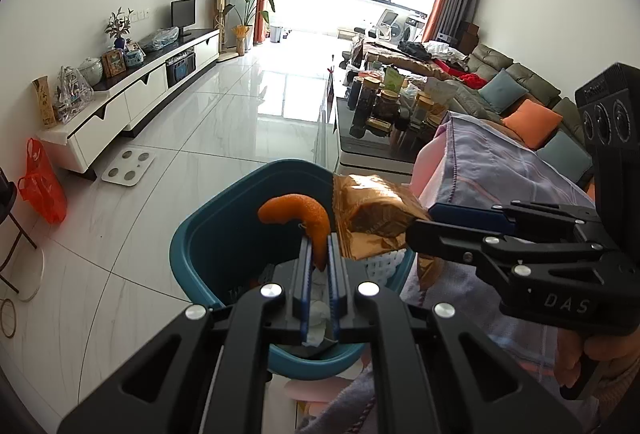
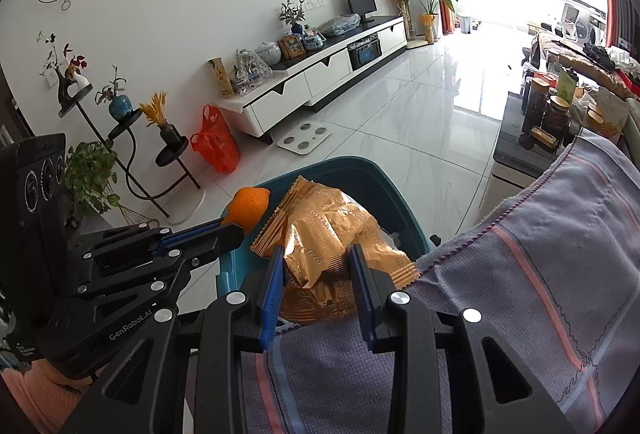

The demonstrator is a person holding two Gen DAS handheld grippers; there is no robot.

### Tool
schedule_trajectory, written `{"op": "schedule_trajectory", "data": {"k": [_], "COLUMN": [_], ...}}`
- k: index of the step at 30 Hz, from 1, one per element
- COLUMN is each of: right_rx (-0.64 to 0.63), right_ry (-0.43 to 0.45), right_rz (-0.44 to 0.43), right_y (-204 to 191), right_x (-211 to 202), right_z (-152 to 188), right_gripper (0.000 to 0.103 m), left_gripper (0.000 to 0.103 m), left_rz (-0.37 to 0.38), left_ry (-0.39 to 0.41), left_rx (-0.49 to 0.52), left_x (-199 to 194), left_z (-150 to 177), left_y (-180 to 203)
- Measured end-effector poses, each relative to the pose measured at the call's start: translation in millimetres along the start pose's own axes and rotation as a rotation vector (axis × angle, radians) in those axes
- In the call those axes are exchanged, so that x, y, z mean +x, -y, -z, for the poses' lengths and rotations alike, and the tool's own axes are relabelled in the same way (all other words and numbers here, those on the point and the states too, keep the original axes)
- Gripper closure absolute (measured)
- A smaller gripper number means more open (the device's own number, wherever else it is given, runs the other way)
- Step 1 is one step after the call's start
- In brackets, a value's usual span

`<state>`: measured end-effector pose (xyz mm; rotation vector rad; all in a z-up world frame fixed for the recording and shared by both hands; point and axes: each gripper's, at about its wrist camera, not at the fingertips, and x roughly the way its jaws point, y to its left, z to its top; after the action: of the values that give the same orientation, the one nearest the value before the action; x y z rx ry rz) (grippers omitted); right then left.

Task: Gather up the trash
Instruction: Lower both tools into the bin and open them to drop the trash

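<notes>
The left gripper (image 1: 318,254) pinches a curl of orange peel (image 1: 298,215) above the teal bin (image 1: 192,254); the right gripper (image 2: 316,266) clamps a gold wrapper (image 2: 332,230) over the bin's near rim; released there, the wrapper could catch the rim and slide onto the striped cloth (image 2: 540,274)

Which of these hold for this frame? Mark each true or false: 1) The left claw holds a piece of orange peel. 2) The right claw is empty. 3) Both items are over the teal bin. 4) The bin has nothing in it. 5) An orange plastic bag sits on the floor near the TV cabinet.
1) True: the left claw pinches the orange peel.
2) False: the right claw grips a gold wrapper.
3) True: both hang above the teal bin.
4) False: white paper shows inside.
5) True: the orange plastic bag is beside the TV cabinet.
</notes>
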<state>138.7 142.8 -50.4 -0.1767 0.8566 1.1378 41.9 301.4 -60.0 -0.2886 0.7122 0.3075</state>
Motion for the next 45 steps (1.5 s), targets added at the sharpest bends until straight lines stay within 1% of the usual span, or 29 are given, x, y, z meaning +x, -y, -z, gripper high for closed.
{"op": "schedule_trajectory", "data": {"k": [26,36,45], "right_rx": [-0.026,-0.020,0.012], "right_ry": [-0.058,-0.085,-0.118], "right_rz": [0.022,0.023,0.011], "right_y": [-13,-15,-9], "right_x": [29,39,50], "right_z": [-13,-18,-22], "right_gripper": [0.070,0.070,0.070], "left_gripper": [0.094,0.094,0.094], "left_rz": [-0.014,-0.016,-0.020], "left_ry": [-0.020,-0.033,-0.042], "left_rx": [-0.030,-0.045,-0.049], "left_x": [13,22,26], "left_z": [4,4,5], "left_y": [-11,-16,-20]}}
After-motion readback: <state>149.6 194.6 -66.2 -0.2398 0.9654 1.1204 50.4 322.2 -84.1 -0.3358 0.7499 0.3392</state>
